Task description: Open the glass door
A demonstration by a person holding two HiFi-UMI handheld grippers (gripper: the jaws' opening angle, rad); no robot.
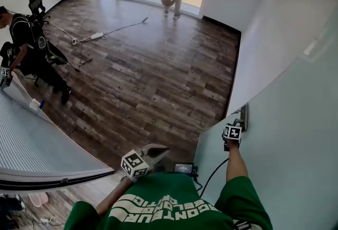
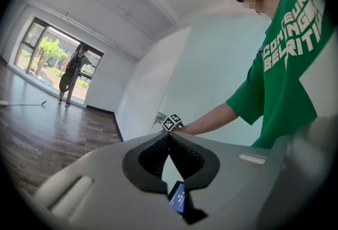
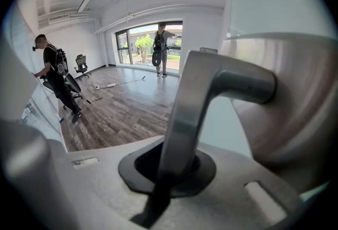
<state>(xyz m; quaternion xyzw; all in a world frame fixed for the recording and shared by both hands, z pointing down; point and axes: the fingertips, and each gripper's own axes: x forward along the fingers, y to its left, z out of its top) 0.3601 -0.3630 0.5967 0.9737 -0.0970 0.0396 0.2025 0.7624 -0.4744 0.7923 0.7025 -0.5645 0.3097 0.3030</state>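
Smooth bent metal handle (image 3: 211, 84) on frosted glass door (image 1: 288, 160) is clamped by right gripper (image 3: 168, 166); left gripper (image 2: 169, 137) ribbed jaws are pressed together, empty.

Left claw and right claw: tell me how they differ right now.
The right claw is clamped on the metal door handle; the left claw is shut on nothing. In the head view the right claw reaches out to the glass door, while the left claw hangs near the person's green shirt, clear of the door. Both carry a marker cube.
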